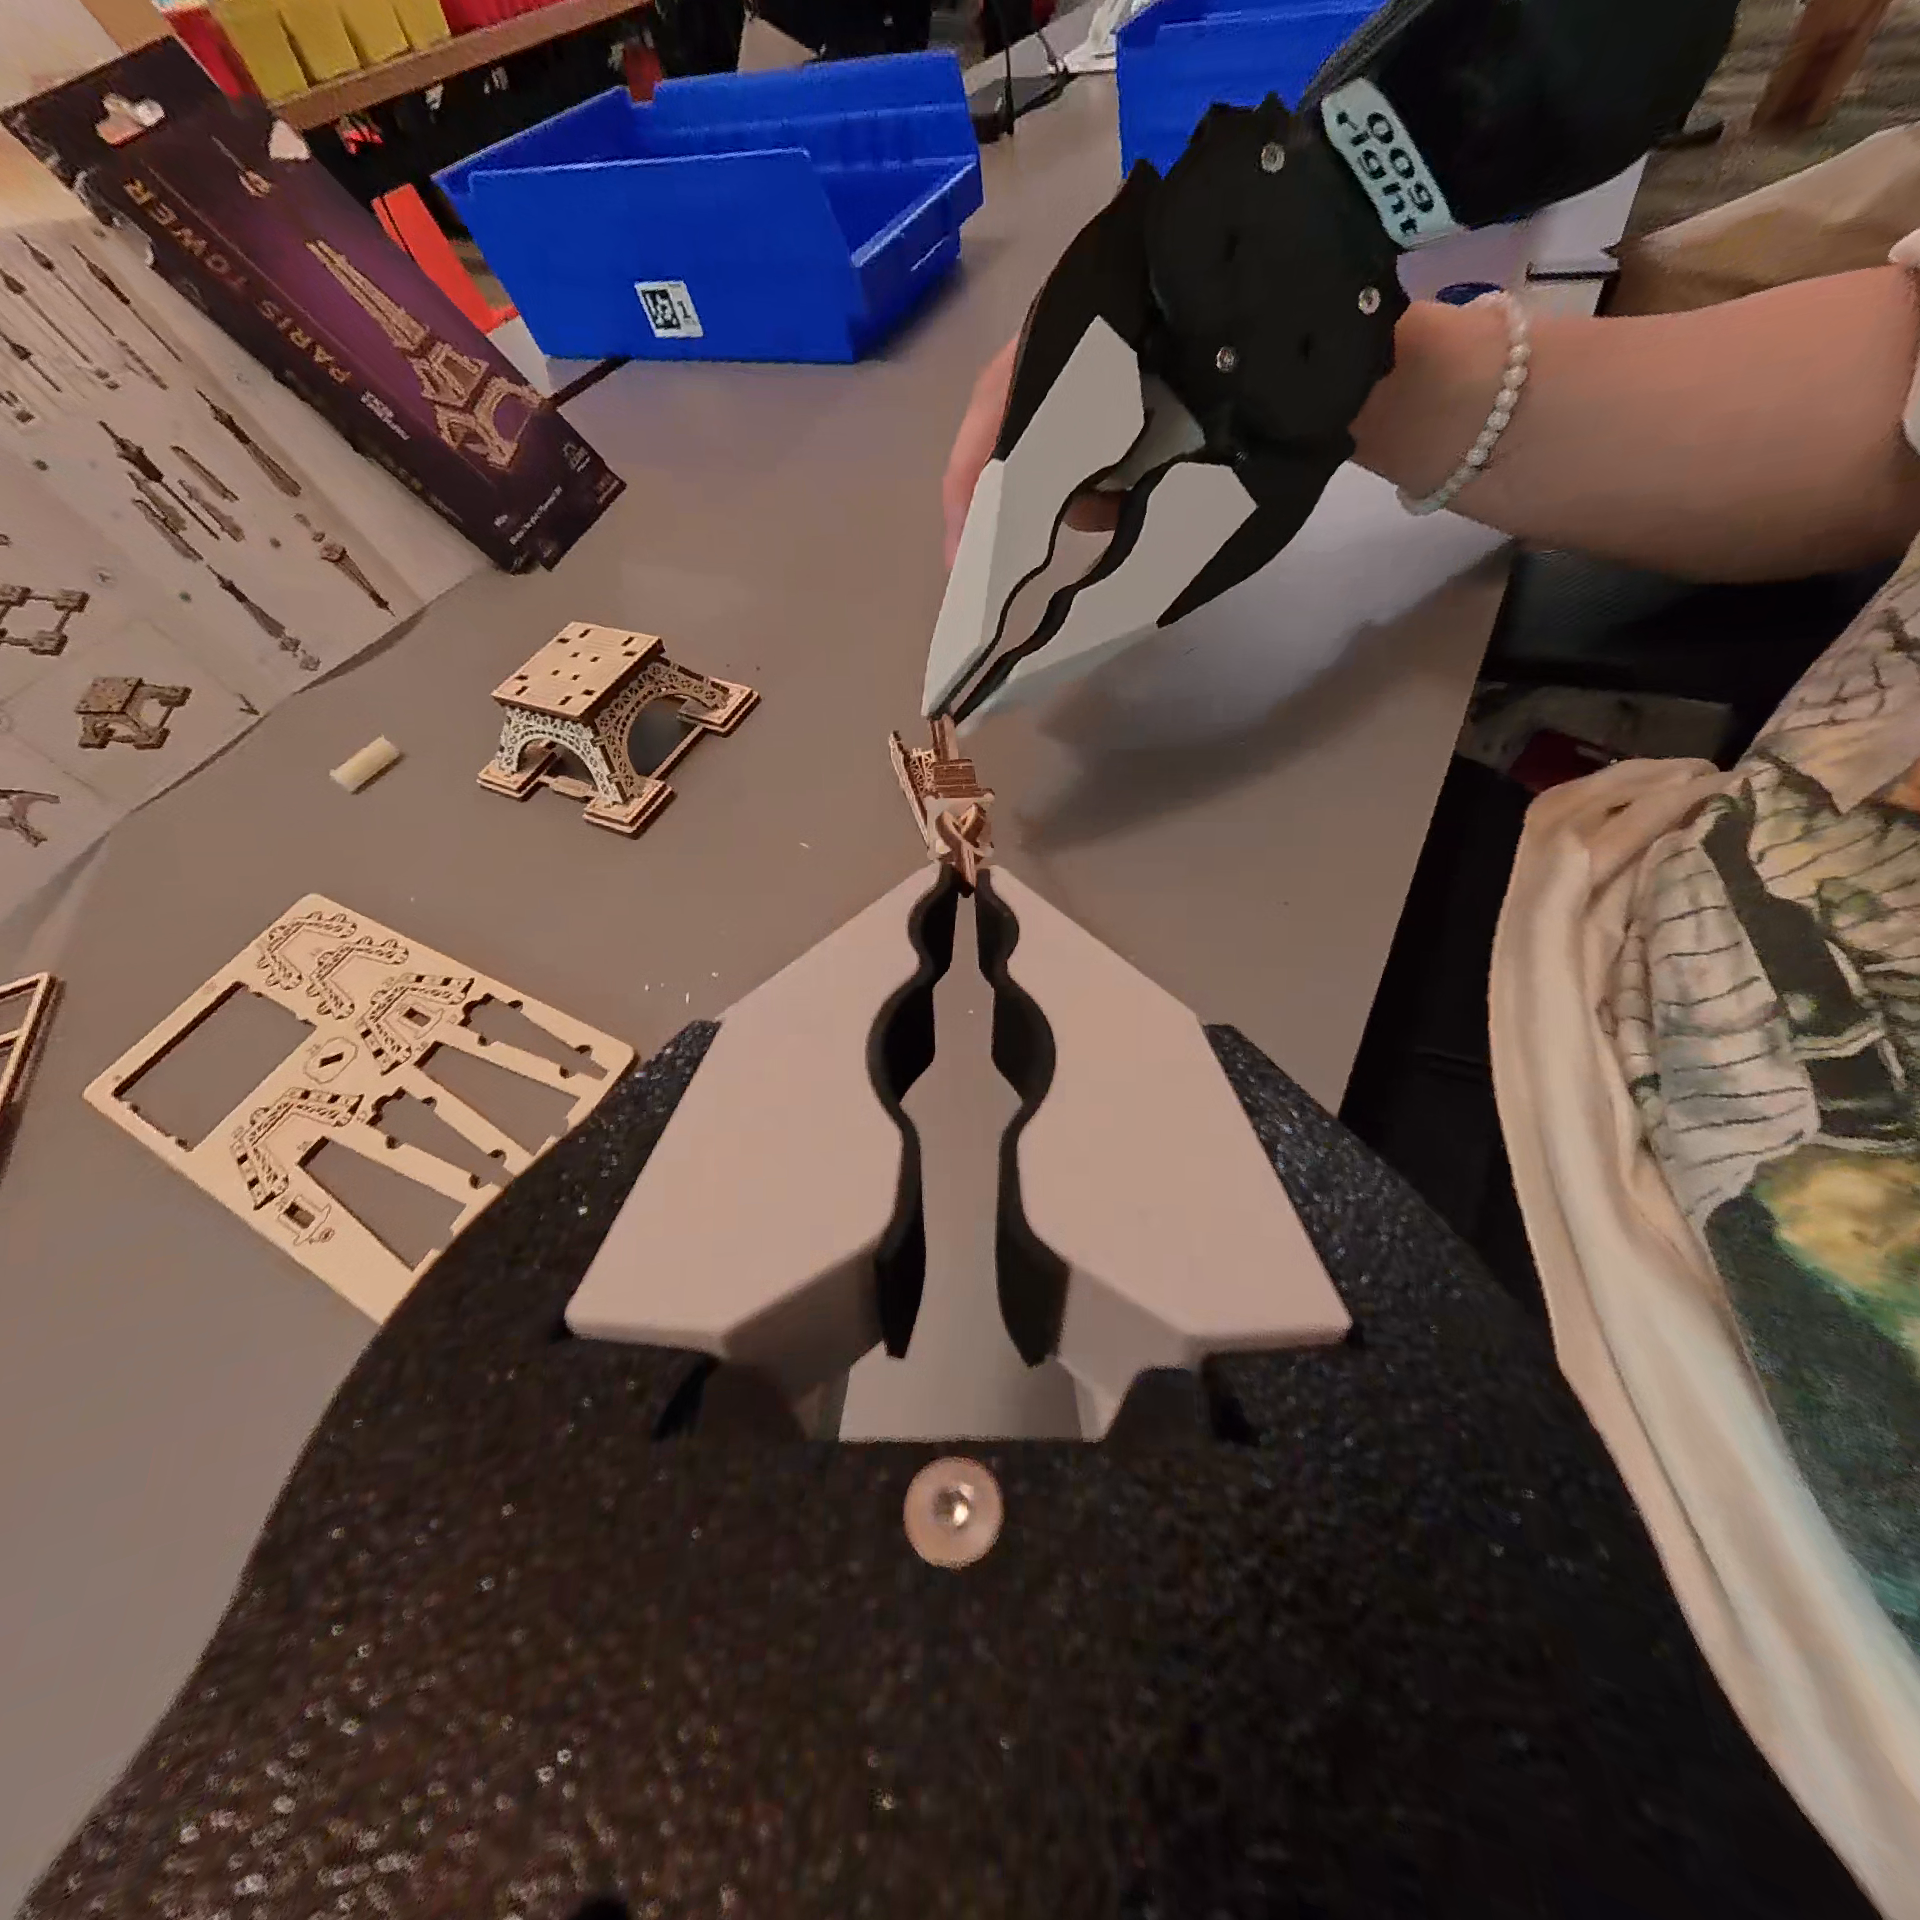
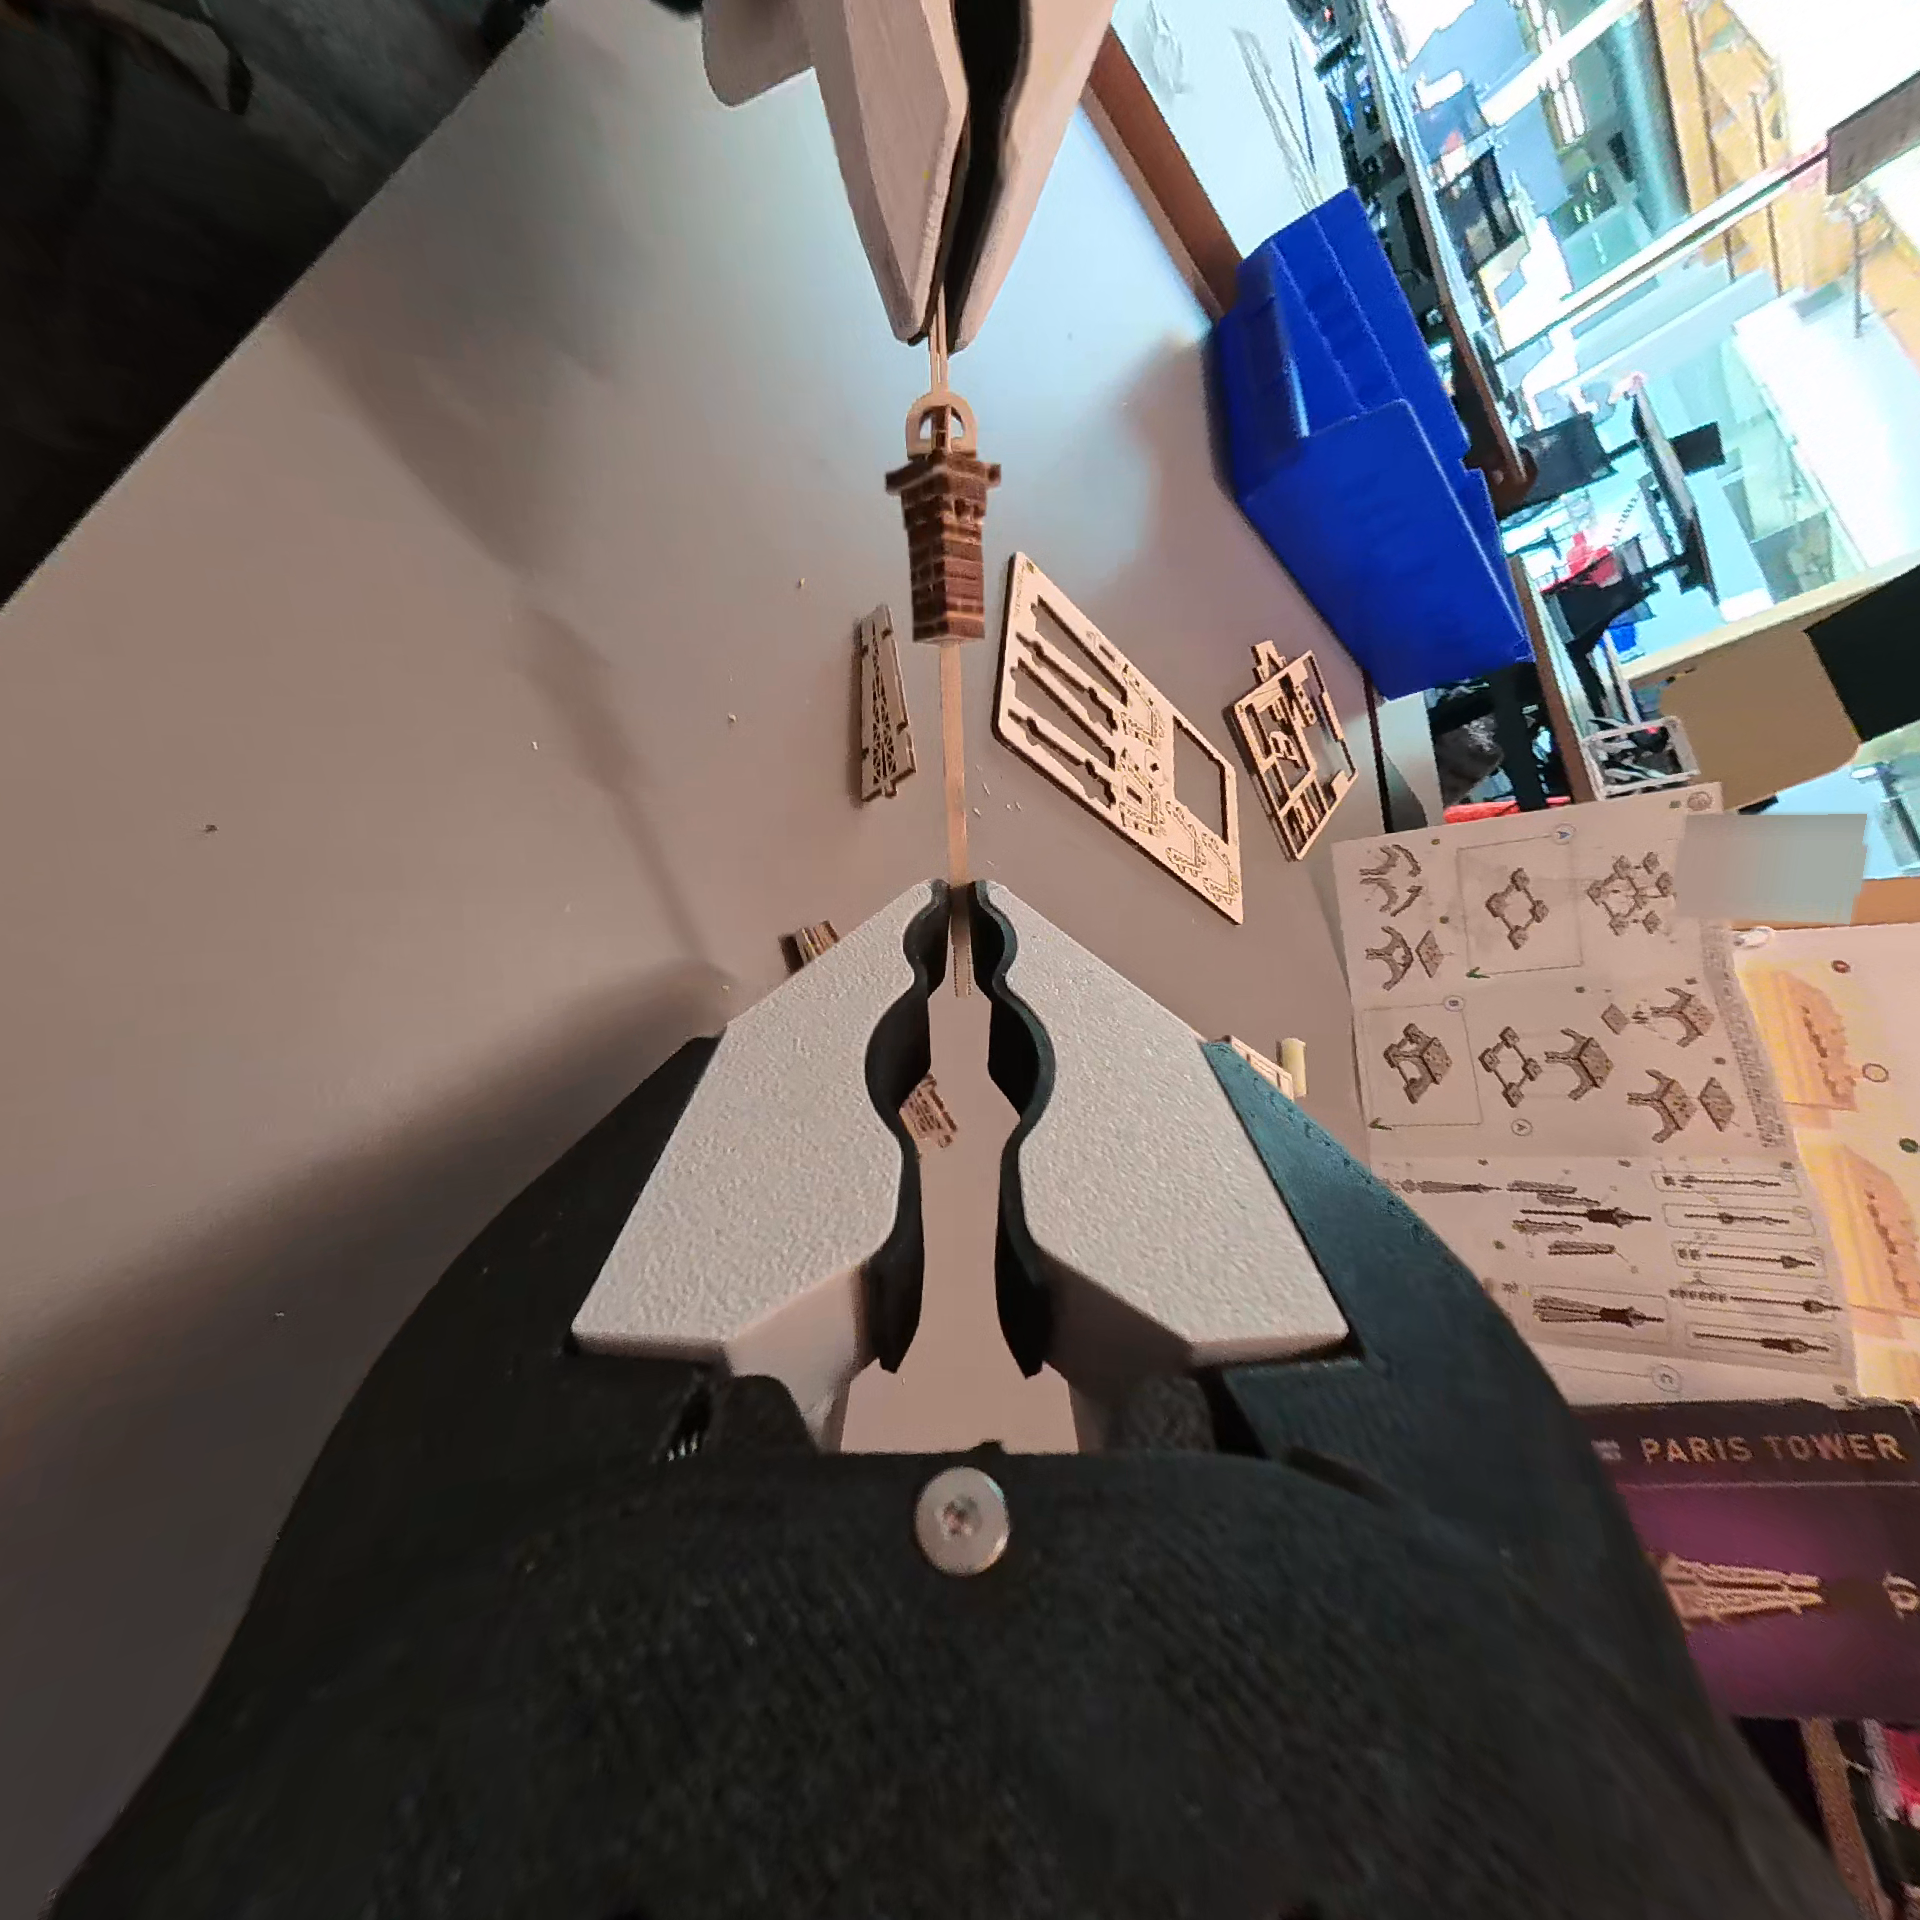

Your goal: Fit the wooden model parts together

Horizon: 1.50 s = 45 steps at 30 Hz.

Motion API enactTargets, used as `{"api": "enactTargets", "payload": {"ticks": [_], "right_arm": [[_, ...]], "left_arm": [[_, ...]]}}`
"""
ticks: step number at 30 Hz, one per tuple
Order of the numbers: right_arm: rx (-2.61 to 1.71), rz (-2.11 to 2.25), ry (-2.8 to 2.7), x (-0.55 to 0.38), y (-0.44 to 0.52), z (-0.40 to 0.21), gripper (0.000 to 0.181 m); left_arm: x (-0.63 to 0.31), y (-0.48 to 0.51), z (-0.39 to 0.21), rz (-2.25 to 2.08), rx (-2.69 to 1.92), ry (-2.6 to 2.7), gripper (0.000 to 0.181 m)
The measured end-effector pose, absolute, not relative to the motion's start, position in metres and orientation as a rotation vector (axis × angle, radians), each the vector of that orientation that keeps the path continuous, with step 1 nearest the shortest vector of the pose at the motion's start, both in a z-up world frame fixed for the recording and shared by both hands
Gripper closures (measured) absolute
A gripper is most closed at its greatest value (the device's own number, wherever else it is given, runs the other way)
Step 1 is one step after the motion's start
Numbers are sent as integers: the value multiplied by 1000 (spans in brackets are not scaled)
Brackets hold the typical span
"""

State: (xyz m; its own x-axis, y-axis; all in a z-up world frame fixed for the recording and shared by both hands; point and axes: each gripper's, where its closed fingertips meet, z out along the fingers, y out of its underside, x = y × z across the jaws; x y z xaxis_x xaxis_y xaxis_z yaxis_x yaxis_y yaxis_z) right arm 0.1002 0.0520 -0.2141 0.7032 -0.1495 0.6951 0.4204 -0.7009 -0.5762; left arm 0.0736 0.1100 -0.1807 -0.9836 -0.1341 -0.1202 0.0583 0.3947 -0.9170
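A small wooden spire piece [image 2: 943, 540], dark stacked layers threaded on a thin pale strip, hangs in the air above the grey table [image 1: 790, 582], held at both ends. The right gripper [image 2: 958, 888] has its jaws closed on one end of the strip; the left gripper [image 1: 961, 878] has its jaws closed on the other end.

Taking the spire piece as landmark: beyond it on the table, in the left wrist view, stands the arched tower base [image 1: 613, 717], with a small pale block [image 1: 366, 764] just beside that. Nearer the left gripper lies a flat punched-out wooden sheet [image 1: 353, 1091]. Farther back than the base lies the dark purple kit box [image 1: 343, 312], with a printed instruction sheet [image 1: 94, 436] touching it. Behind all these sits a blue bin [image 1: 727, 229] and a second blue bin [image 1: 1216, 73]; their insides cannot be seen. A loose lattice panel [image 2: 885, 707] lies on the table near the spire piece in the right wrist view.
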Motion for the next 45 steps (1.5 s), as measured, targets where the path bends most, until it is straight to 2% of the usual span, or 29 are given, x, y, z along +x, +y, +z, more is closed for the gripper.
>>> {"api": "enactTargets", "payload": {"ticks": [17,21,22,25,26,37,45], "right_arm": [[-2097,-1114,-244,99,53,-204,180],[-2116,-1017,-214,95,52,-210,179],[-2134,-971,-182,96,47,-212,173],[-2188,-832,-60,103,27,-218,140],[-2229,-733,-36,102,22,-224,133],[-2431,-311,-247,115,19,-253,153],[-2509,-201,-308,114,20,-265,156]], "left_arm": [[77,107,-184,-1659,-100,2439,179],[76,107,-189,-1608,-38,2435,180],[75,108,-194,-1558,4,2434,180],[77,115,-211,-1401,86,2453,180],[77,117,-215,-1392,85,2464,180],[77,129,-221,-1442,4,2454,180],[79,137,-220,-1469,-15,2450,180]]}}
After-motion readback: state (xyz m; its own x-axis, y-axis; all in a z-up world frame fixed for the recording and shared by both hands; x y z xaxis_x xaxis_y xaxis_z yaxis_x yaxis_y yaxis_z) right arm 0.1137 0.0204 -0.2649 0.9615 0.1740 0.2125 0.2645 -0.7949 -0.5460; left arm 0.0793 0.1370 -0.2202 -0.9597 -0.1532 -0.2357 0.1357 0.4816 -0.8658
